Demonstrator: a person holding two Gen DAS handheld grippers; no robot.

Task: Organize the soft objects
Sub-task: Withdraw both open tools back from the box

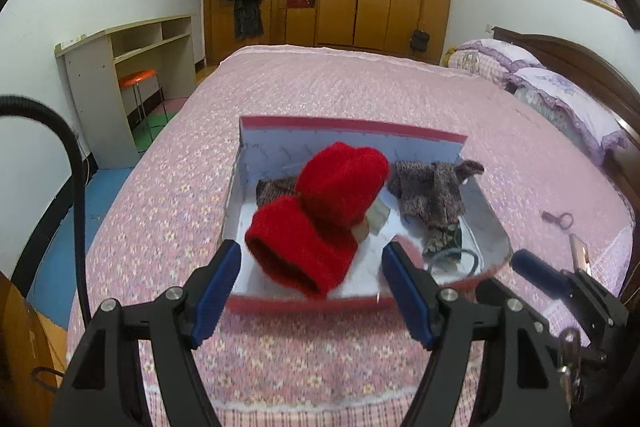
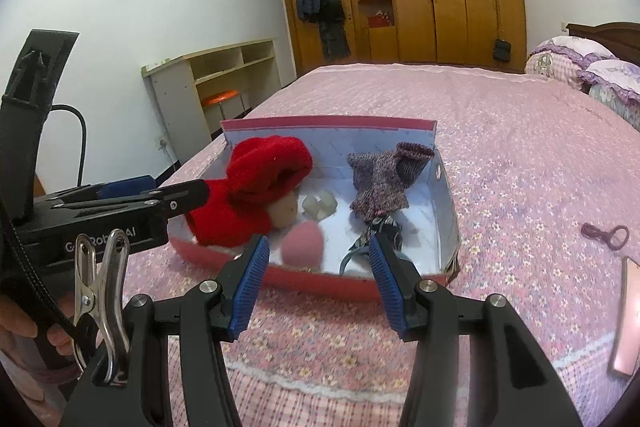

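Two red knitted pieces [image 1: 320, 215] lie piled in the left part of the red-walled box [image 1: 360, 131] that we have on the pink flowered bed [image 1: 320, 87], one draped over the other. A brownish-purple knitted piece [image 1: 432, 191] lies at the box's right end, partly over its wall, with a patterned cloth [image 2: 380, 227] just below it. We see a pink rounded sponge [image 2: 302, 243] on the box floor near the front wall. Our left tongs [image 1: 312, 267] stand wide with nothing between the blue pads, in front of the red pile. Our right tongs [image 2: 316, 255] stand half apart and empty, short of the box's front wall. A hair tie [image 2: 604, 231] lies on the bed, well to the right.
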